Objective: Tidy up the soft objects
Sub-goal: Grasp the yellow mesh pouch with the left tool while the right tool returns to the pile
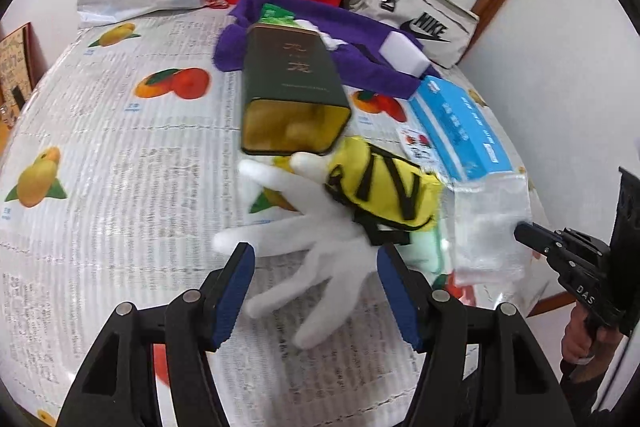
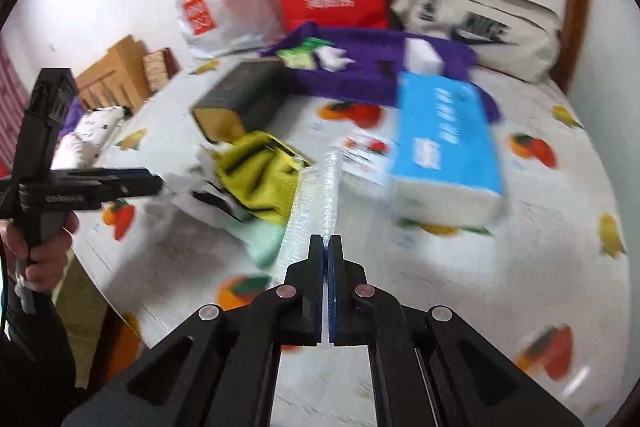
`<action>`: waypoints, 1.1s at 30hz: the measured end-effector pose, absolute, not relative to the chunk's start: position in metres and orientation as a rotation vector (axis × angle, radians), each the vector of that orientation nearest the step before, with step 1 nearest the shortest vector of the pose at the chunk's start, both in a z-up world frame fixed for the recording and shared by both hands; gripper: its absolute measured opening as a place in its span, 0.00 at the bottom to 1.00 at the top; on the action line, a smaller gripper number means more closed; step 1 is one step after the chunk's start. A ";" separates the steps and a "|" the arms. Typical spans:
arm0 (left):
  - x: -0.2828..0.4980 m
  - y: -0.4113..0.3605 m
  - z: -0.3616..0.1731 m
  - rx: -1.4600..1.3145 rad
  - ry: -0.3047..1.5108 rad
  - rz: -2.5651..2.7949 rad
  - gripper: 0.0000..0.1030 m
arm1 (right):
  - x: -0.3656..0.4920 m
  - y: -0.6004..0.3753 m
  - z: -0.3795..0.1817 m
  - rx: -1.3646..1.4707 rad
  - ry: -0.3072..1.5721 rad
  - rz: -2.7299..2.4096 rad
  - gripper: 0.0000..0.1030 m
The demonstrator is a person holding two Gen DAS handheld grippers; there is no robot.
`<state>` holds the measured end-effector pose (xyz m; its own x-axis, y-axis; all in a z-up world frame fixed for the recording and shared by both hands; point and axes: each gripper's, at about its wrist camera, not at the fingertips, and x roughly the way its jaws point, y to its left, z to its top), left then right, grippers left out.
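Between the spread left gripper (image 1: pixel 316 263) lies the white glove (image 1: pixel 320 255); right gripper (image 2: pixel 326 241) pinches the bubble wrap (image 2: pixel 320 195).

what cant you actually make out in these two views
- Green tin, left wrist view: only yellowish blur shows through its open end, so the contents cannot be told.
- Pale green item, left wrist view: mostly covered by the yellow pouch and the clear plastic bag.
- Blue tissue pack, right wrist view: print smeared by motion blur.
- Right gripper, right wrist view: shut on the clear plastic bag's edge; the sheet shows edge-on only.
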<state>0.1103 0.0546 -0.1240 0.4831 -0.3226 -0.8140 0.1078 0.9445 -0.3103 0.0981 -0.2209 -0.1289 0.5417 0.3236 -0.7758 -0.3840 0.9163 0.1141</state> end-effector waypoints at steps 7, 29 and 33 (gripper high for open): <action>0.133 0.008 -0.121 -0.147 1.022 -0.319 0.69 | 0.100 -0.274 -0.158 -0.028 0.980 0.300 0.03; 0.182 -0.010 -0.144 -0.061 0.986 -0.269 0.18 | 0.117 -0.255 -0.190 -0.146 0.916 0.287 0.25; 0.178 -0.005 -0.138 -0.097 0.968 -0.273 0.10 | 0.116 -0.250 -0.188 -0.145 0.907 0.320 0.03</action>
